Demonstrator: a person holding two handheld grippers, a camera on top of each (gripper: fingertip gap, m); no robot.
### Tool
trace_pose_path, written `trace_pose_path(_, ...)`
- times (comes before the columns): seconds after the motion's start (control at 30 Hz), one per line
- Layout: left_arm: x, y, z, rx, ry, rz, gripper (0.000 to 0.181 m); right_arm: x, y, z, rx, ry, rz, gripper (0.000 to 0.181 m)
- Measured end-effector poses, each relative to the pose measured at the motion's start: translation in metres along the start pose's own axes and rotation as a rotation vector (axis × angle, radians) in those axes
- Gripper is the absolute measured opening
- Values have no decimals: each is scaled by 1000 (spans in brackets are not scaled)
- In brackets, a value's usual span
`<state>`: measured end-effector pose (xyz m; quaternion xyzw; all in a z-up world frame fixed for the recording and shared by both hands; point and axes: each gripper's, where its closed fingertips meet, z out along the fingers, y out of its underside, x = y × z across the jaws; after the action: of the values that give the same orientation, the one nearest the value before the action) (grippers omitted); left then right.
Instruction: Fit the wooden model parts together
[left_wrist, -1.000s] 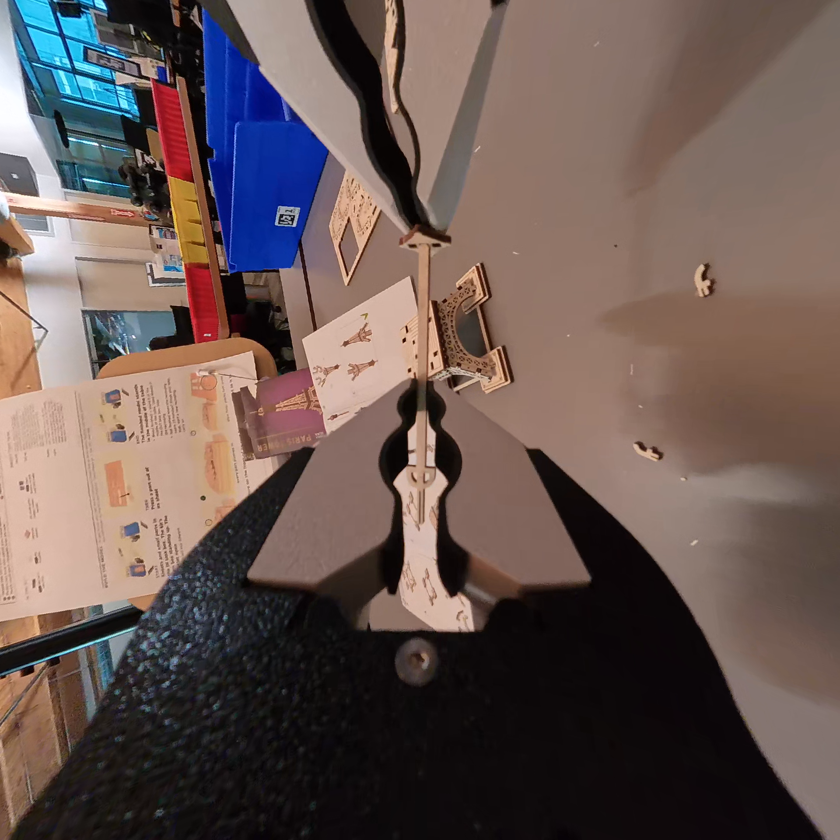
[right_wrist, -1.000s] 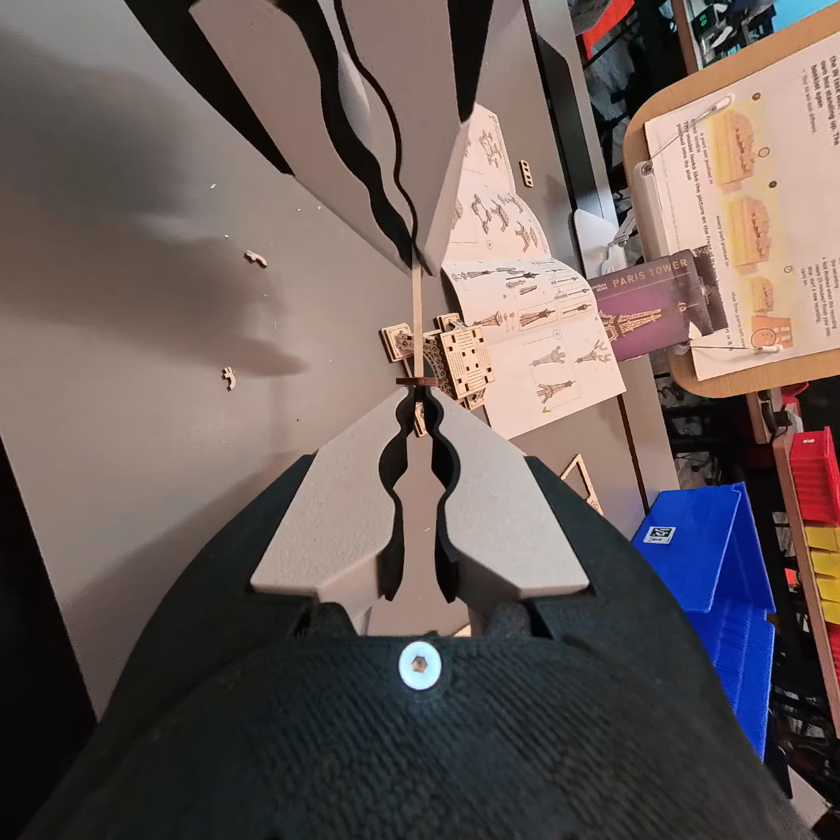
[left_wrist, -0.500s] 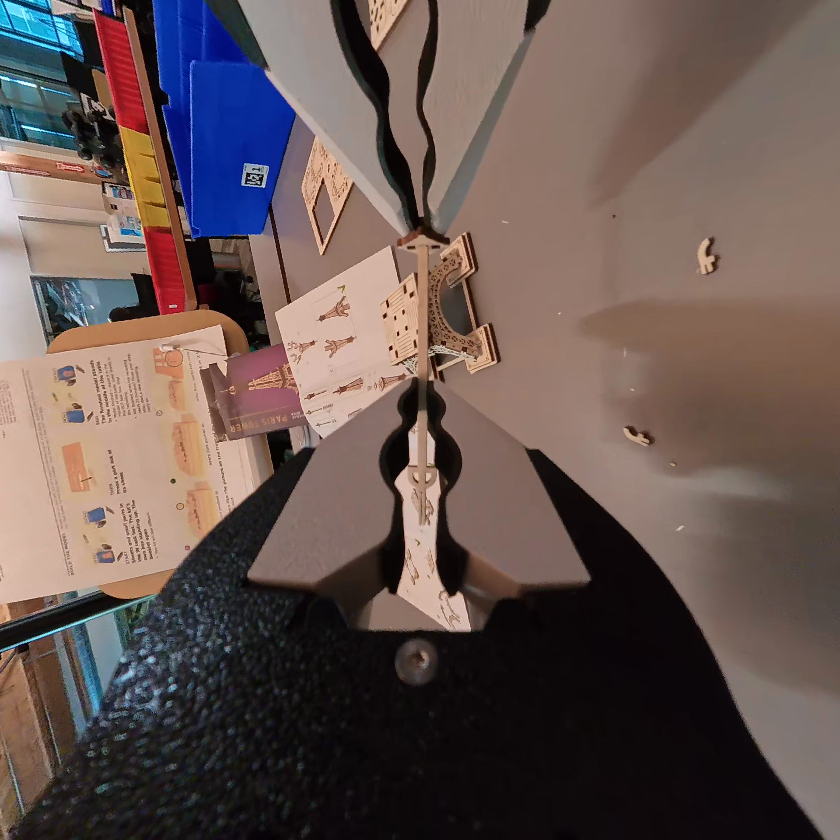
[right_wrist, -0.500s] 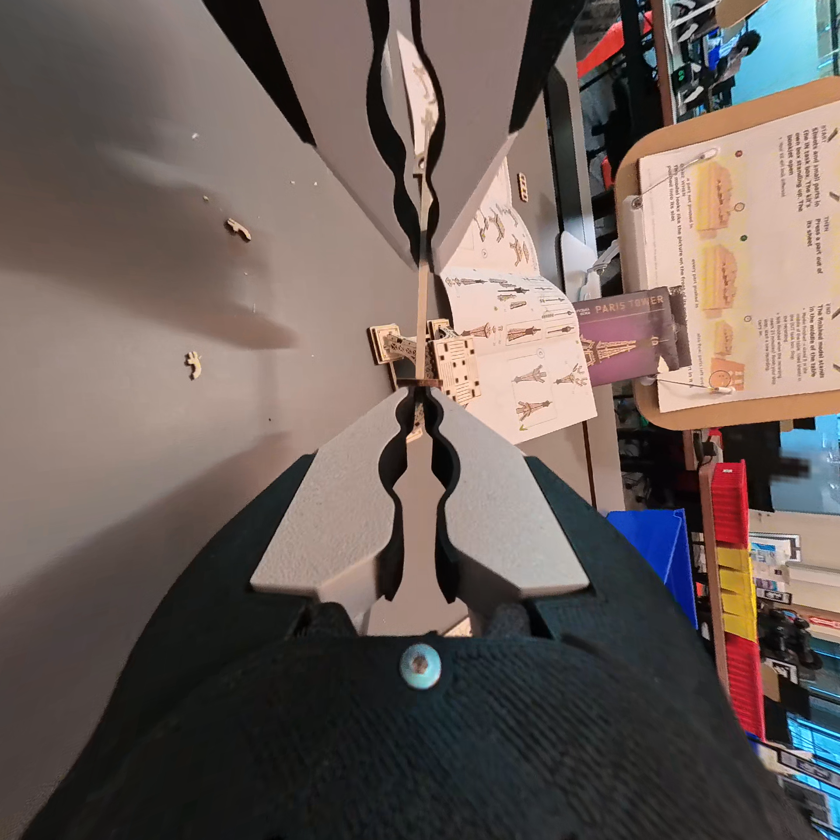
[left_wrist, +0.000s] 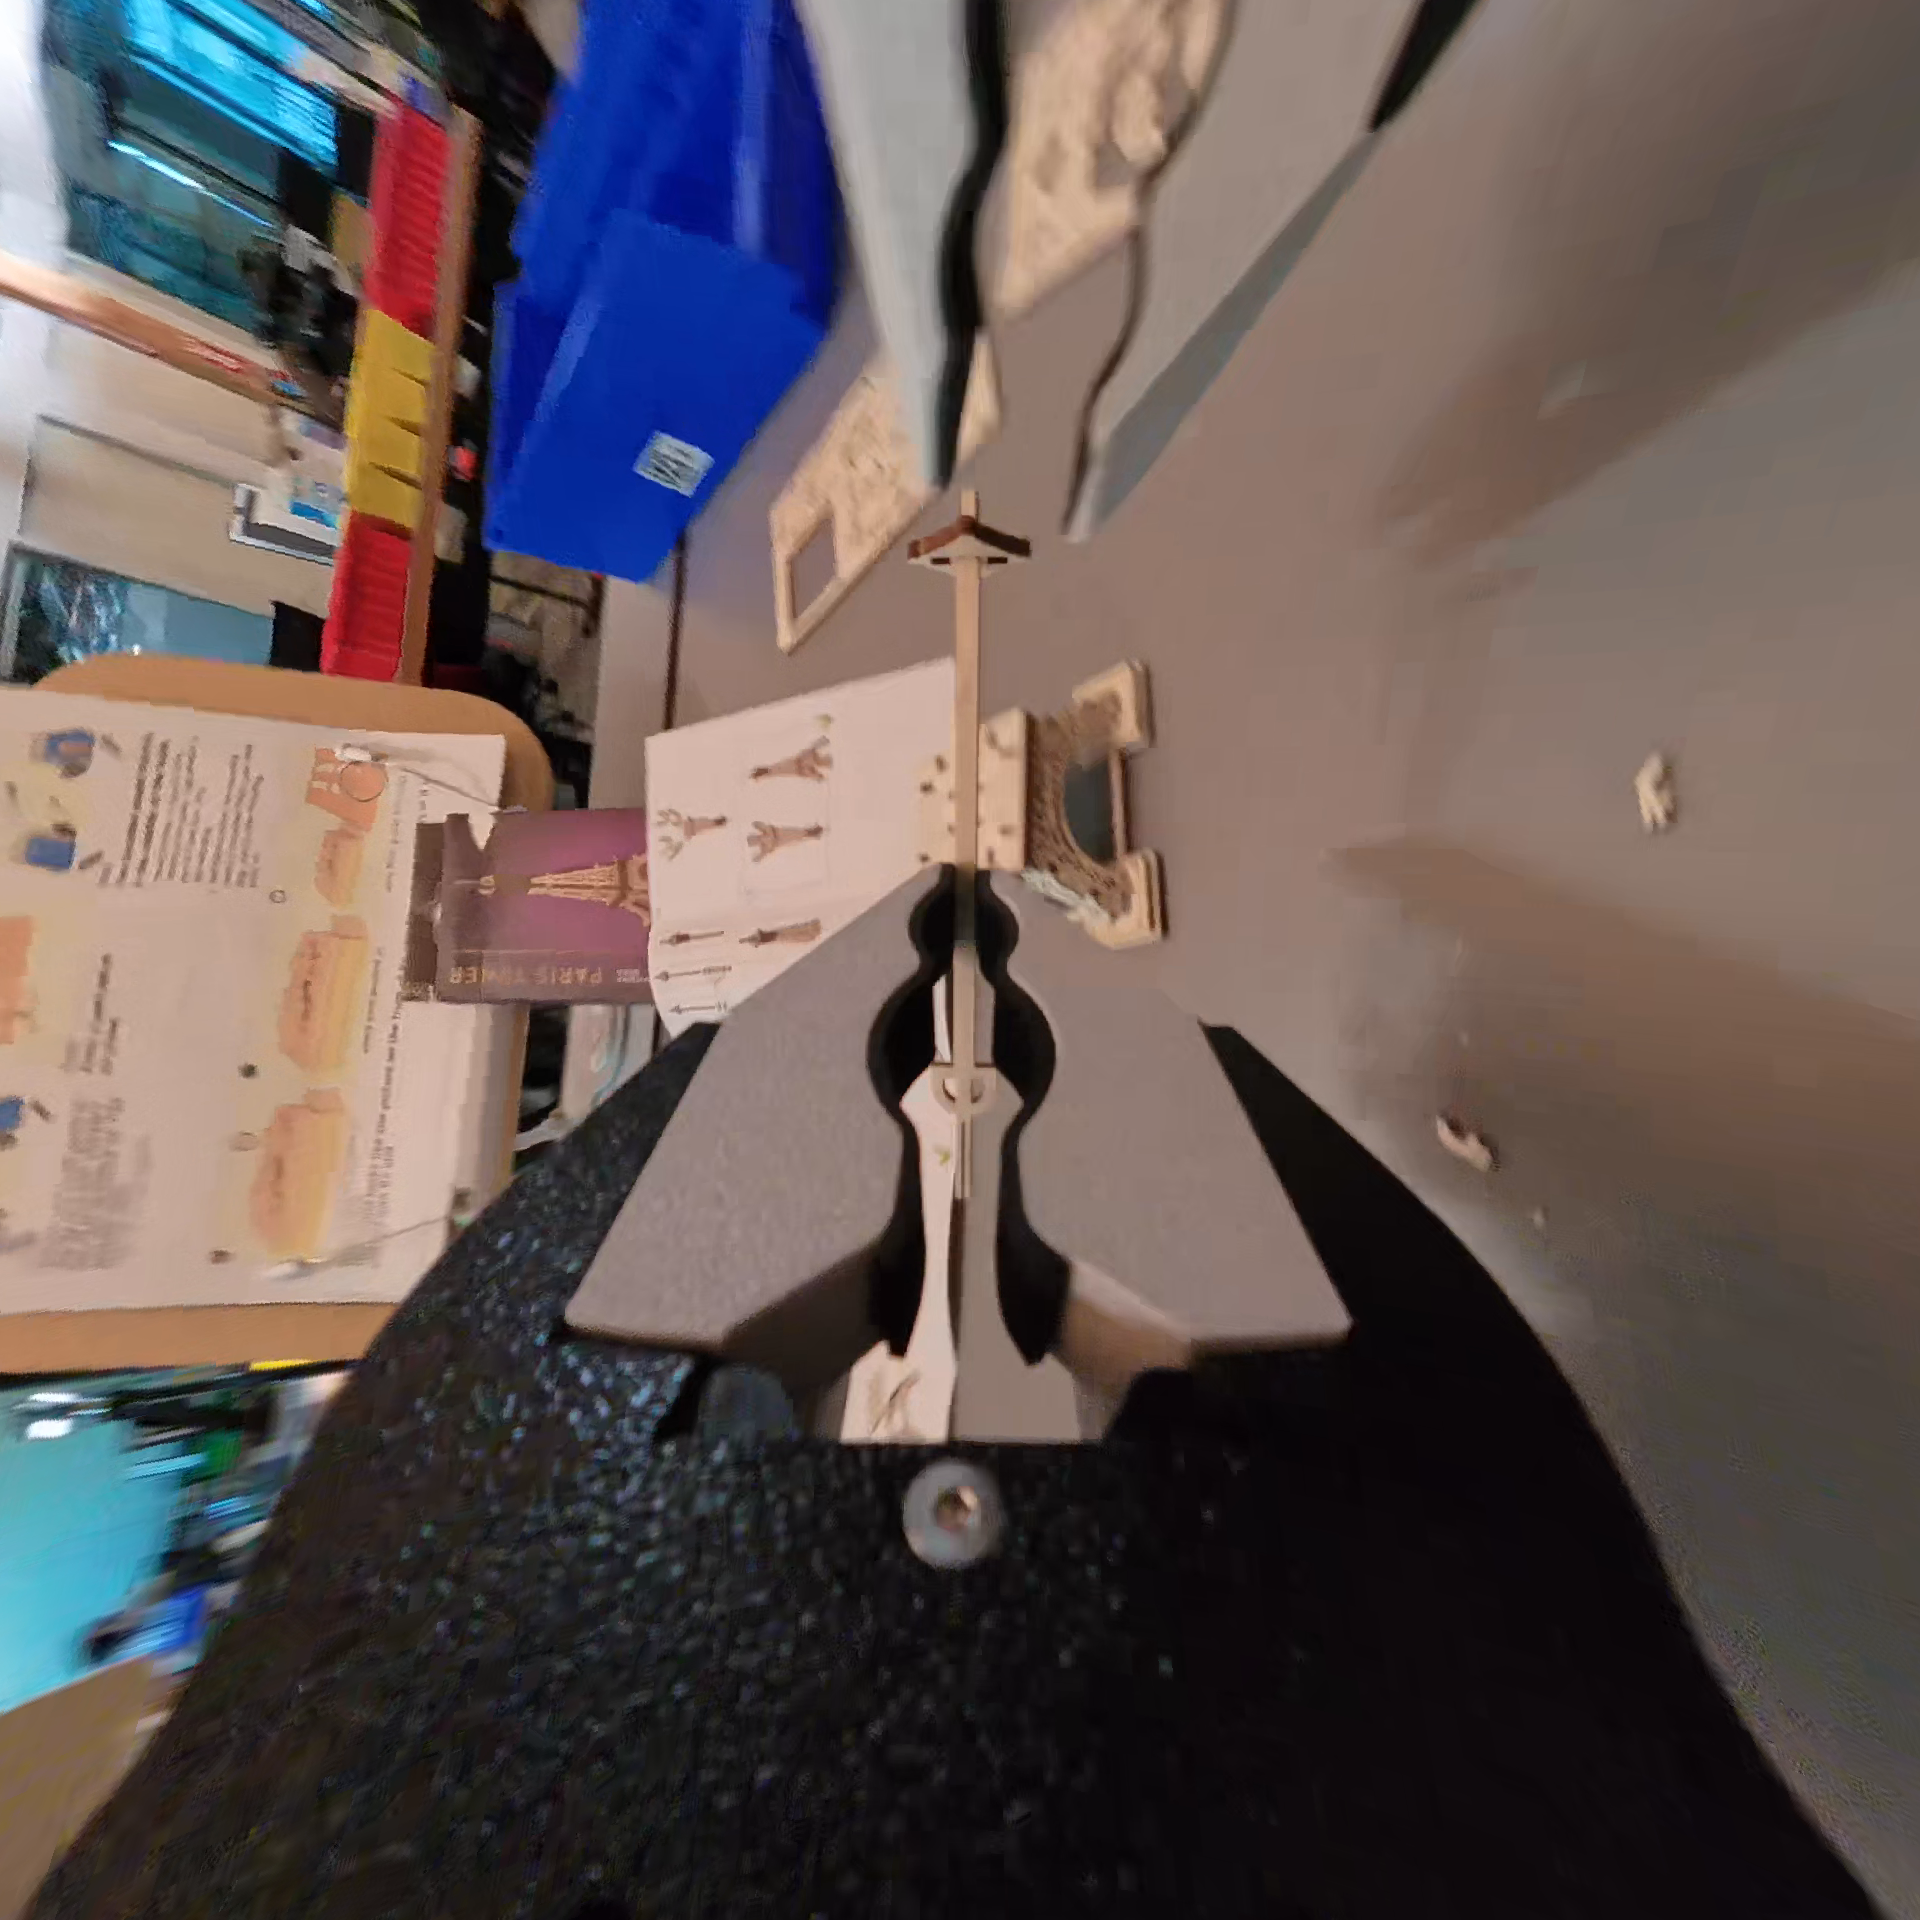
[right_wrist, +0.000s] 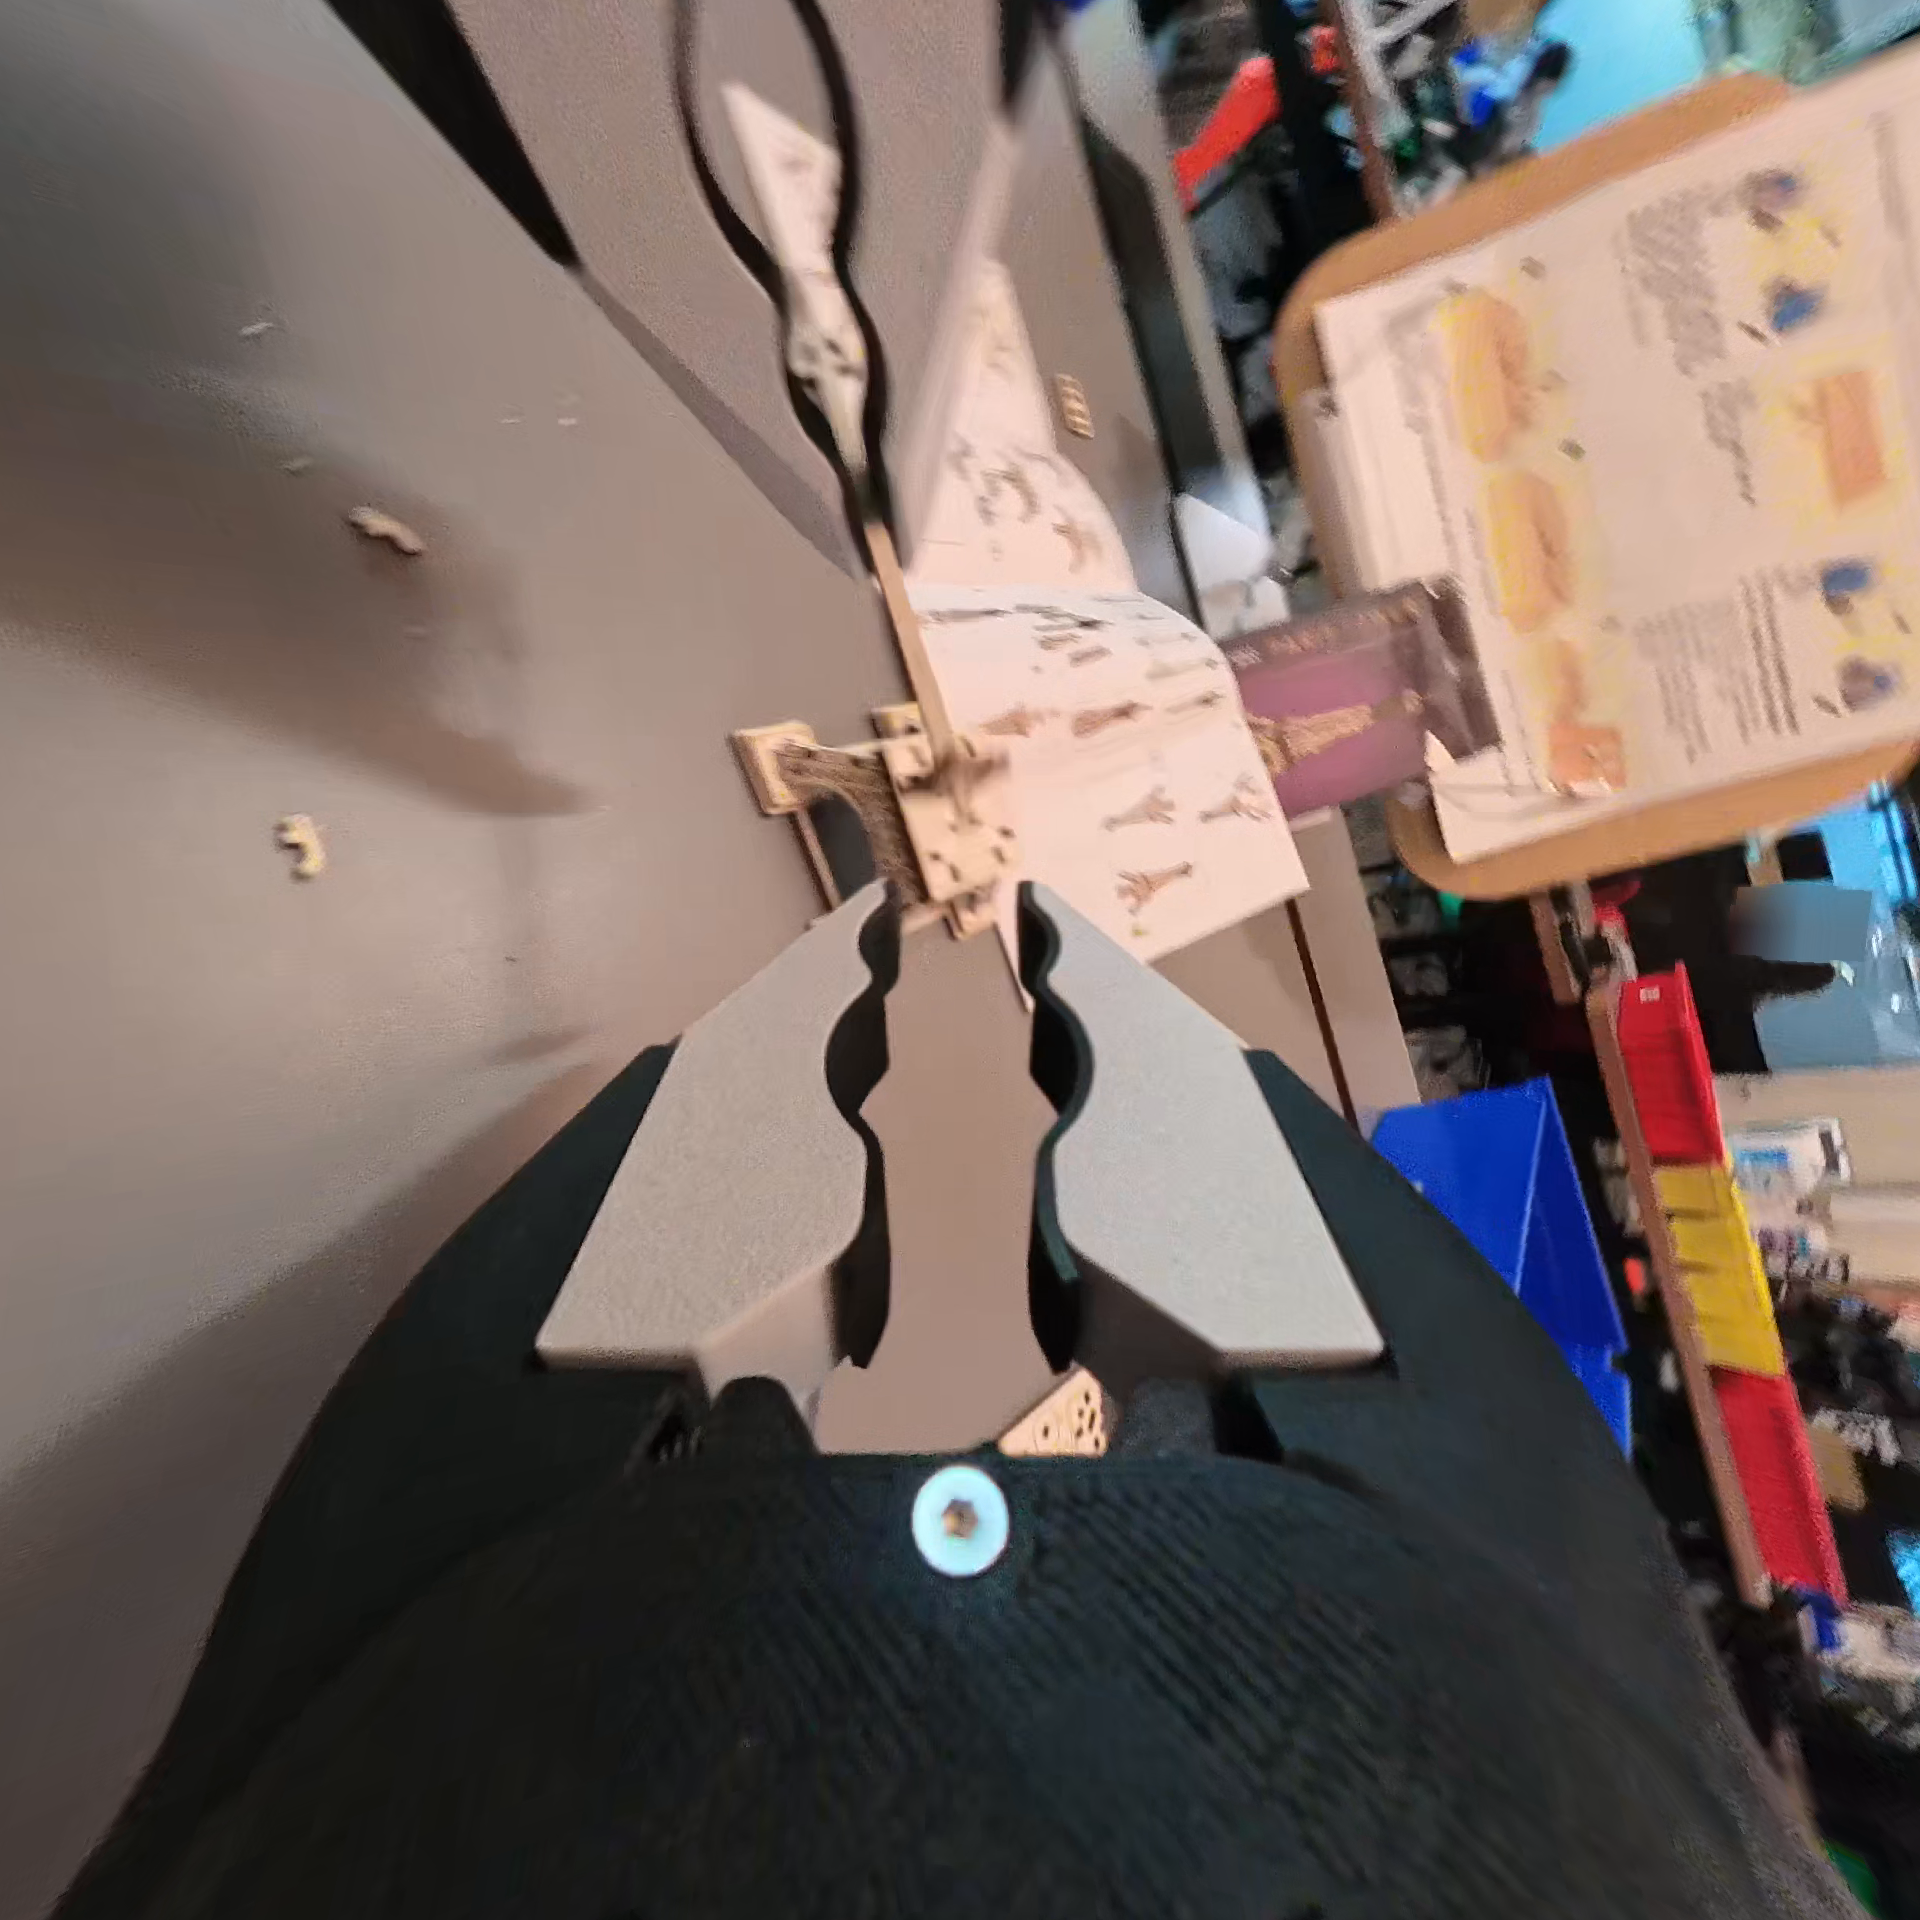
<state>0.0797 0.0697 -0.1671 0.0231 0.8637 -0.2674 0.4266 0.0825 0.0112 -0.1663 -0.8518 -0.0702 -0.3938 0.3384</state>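
So we've got the left gripper with its jaws clamped tight on a thin wooden spire, a flat strip seen edge-on that sticks straight out past the tips and ends in a small dark cross-shaped cap. The right gripper has its jaws apart with nothing between them, and in the left wrist view we see it hanging above the cap, just off it as far as we can tell through the blur. Down on the grey counter sits the wooden tower base, an arched piece with a square slotted deck, and it lies right next to the open instruction sheet with its little tower drawings. In the right wrist view that same base shows just beyond the open tips, with the spire crossing in front of it at a slant from the other gripper. We also spot 2 tiny wood scraps lying loose on the counter, well apart from the base. A punched-out wooden parts sheet lies farther back, near some blue bins. Off to the side there's a purple card with a tower picture propped against a board holding a printed page. Both views are pretty motion-blurred, so the finer details are mushy.
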Motion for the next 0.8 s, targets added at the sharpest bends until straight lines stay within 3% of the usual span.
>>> trace_pose_path(0.03, -8, -3, -4, 71, -17, -86, 0, 11, 5, -6, 15, 28, 54, 25)
trace_pose_path(0.1, -20, -14, -12, 241, 9, -291, 0, 28, 2, -20, 122, 55, 186, 26)
trace_pose_path(0.2, -29, -36, -28, 536, 122, -565, 0, 46, -38, -47, 497, 13, 471, 7)
trace_pose_path(0.3, -33, -45, -39, 732, 225, -730, 0, 60, -72, -68, 822, -67, 678, 4)
trace_pose_path(0.37, -32, -50, -45, 813, 298, -791, 0, 68, -87, -75, 951, -125, 753, 4)
trace_pose_path(0.5, -29, -57, -52, 901, 399, -853, 0, 73, -103, -74, 1039, -201, 771, 8)
trace_pose_path(0.8, -22, -60, -53, 906, 427, -816, 0, 58, -115, -62, 997, -307, 719, 15)
